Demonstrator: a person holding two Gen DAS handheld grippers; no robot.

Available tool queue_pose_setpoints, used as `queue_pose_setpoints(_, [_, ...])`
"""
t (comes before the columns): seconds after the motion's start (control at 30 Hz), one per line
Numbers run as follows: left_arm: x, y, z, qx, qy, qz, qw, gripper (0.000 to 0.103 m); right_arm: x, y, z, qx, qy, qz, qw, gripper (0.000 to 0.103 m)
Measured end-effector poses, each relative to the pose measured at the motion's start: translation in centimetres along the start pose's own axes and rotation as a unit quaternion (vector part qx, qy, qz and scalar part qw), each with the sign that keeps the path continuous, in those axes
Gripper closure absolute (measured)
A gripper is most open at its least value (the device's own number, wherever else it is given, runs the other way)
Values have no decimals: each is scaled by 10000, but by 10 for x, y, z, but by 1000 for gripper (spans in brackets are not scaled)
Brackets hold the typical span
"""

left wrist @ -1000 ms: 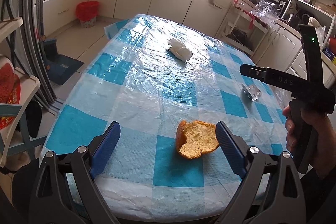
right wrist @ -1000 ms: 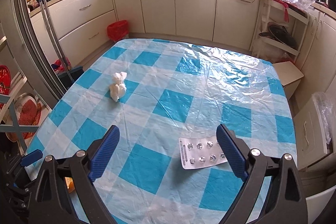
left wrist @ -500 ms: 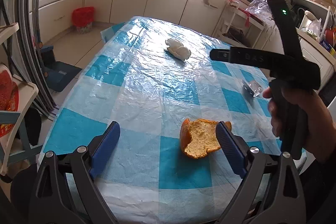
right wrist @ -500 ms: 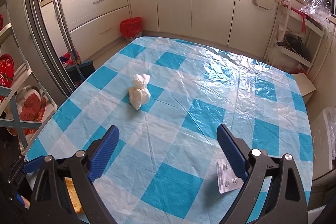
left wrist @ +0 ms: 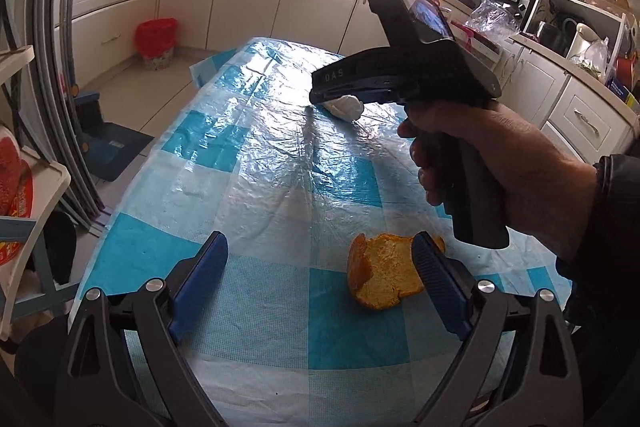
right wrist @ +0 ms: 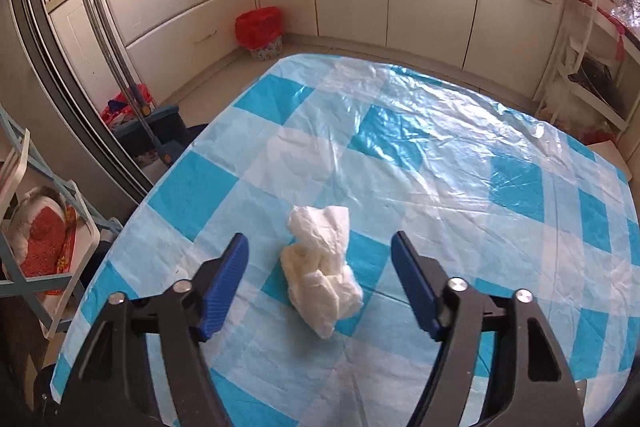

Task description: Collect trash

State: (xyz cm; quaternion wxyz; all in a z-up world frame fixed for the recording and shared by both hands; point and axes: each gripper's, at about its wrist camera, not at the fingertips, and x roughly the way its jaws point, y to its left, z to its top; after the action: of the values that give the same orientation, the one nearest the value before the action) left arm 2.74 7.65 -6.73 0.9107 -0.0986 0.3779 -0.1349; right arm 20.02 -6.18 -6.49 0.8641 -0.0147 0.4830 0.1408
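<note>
Moved: right tongs [right wrist: 318, 277] swung off the blister pack and across to the crumpled tissue [right wrist: 320, 277]; pack is out of their view now. Left tongs [left wrist: 320, 281] barely shifted.
Right tongs: wide open, empty, pads either side of the tissue, not touching it.
Left tongs: wide open, empty; orange peel [left wrist: 384, 273] sits just inside the right-hand pad, touching or nearly so, I can't tell which.
Tissue location: on the checked surface [right wrist: 460, 163], left-of-centre, well short of the red bin [right wrist: 258, 33] on the floor.
Tissue handling: my guess is near weightless, soft, will collapse under the pads. Grab the thick lower wad, not the loose upper flap, and close fully.
Peel handling: light, curved, semi-stiff, probably a bit slick on the outer skin. I'd pinch across the rim.
Risk: plastic cover is wrinkled; low pads could snag it.
</note>
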Motion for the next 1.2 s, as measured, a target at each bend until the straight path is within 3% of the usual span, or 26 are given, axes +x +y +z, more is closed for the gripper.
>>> queue_pose_setpoints(0.07, [-1,0,0,-15,-10,-2,10000,14,-3,2,-5,-123,26,-28,9999,76])
queue_pose_setpoints(0.1, [-1,0,0,-27,-17,-2,10000,14,-6,1,-8,-127,54,31,9999,78])
queue_pose_setpoints(0.3, [-1,-3,-2,0,-22,46,10000,14,-52,-14,-60,-334,208,152,9991,80])
queue_pose_setpoints(0.47, [-1,-7,-4,49,-43,106,9999,14,-98,-46,-123,-302,439,-130,9985,80])
queue_pose_setpoints(0.63, [2,-11,0,-26,-30,164,9999,14,-126,-82,-145,244,353,-413,9982,72])
queue_pose_setpoints(0.7, [3,-13,1,1,-43,254,9997,14,-132,-91,-151,394,260,-450,9979,62])
queue_pose_setpoints(0.8, [3,-20,-1,142,1,338,9993,18,-135,-101,-162,634,199,-323,9973,55])
queue_pose_setpoints(1.0, [7,-32,-5,289,171,295,9990,43,-149,-106,-172,628,-47,-229,9978,45])
queue_pose_setpoints(1.17, [13,-42,-5,537,299,476,9970,80,-158,-109,-174,681,-192,-165,9974,44])
queue_pose_setpoints(1.2, [13,-43,-4,579,271,545,9965,83,-159,-109,-173,687,-223,-154,9973,43])
